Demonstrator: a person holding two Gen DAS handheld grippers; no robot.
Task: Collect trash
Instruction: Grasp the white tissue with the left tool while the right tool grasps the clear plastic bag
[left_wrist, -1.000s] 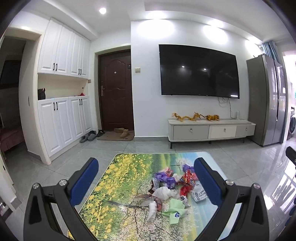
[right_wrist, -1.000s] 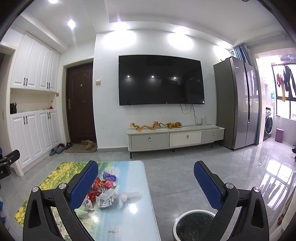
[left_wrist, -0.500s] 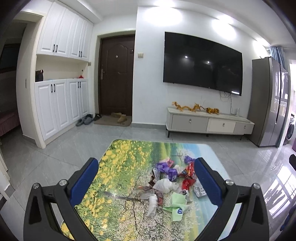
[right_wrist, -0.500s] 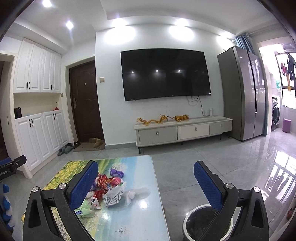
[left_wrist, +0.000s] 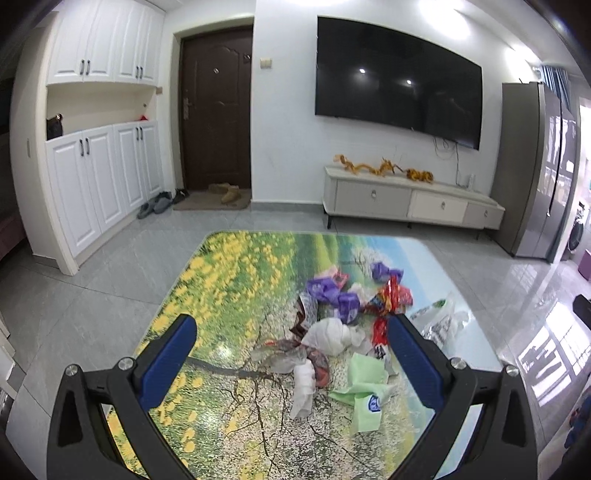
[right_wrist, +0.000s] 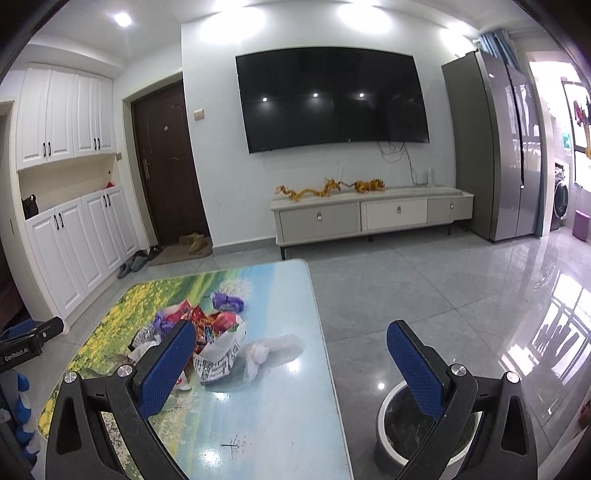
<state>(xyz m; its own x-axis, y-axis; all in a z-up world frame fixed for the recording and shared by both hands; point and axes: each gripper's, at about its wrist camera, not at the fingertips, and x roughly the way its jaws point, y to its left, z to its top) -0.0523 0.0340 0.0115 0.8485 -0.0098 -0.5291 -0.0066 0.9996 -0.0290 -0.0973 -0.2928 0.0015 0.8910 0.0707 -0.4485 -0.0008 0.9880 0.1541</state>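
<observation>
A pile of trash lies on the low table with a printed landscape top: purple wrappers, red wrappers, white crumpled tissue, a green paper and a clear bag. My left gripper is open and empty above the table, with the pile between and beyond its fingers. The pile also shows in the right wrist view, by the left fingertip. My right gripper is open and empty over the table's right edge. A round grey trash bin stands on the floor to the right of the table, partly behind the right finger.
A TV cabinet and wall TV stand across the tiled floor. White cupboards and a brown door are at the left, a grey fridge at the right. Shoes lie by the door.
Both grippers have tilted down and moved closer to the table; the trash pile looks larger and the bin shows more fully in the right wrist view. Both stay open.
</observation>
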